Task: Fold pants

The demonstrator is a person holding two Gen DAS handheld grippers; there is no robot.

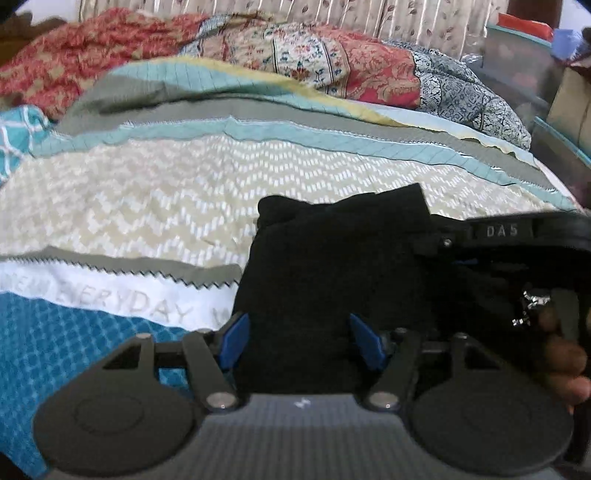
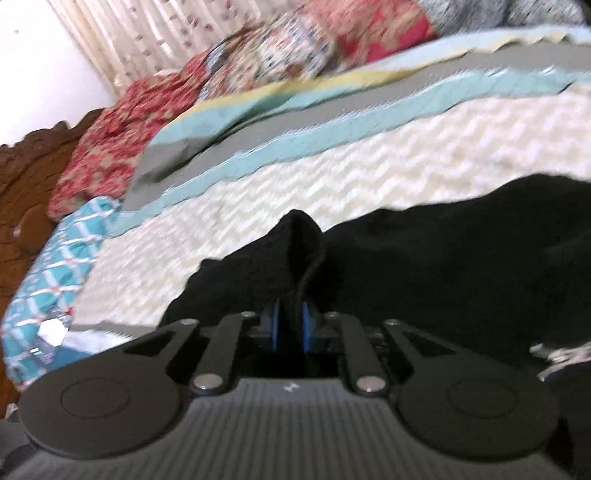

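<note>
Since the black pants (image 1: 332, 266) already lie as a compact dark bundle on the bed (image 1: 147, 199), we judge the folding to be well along, though not finished. In the right wrist view a ridge of the fabric stands up between our right gripper (image 2: 290, 328) fingers, whose blue pads are drawn close together and clamped on that fold. Our left gripper (image 1: 295, 341) hovers over the near edge of the bundle with its jaws apart, the cloth lying between the pads but not pinched. What seems left is to lay the held fold down and smooth the stack; how many layers are already folded we cannot tell, because the fabric is too dark to read.

Counting what we see: one pair of pants, two grippers, one patterned bedspread (image 2: 369, 158) beneath, one heap of floral quilts (image 1: 332, 62) at the far side, well apart from the pants, and one curtain (image 1: 406, 22) behind it.
</note>
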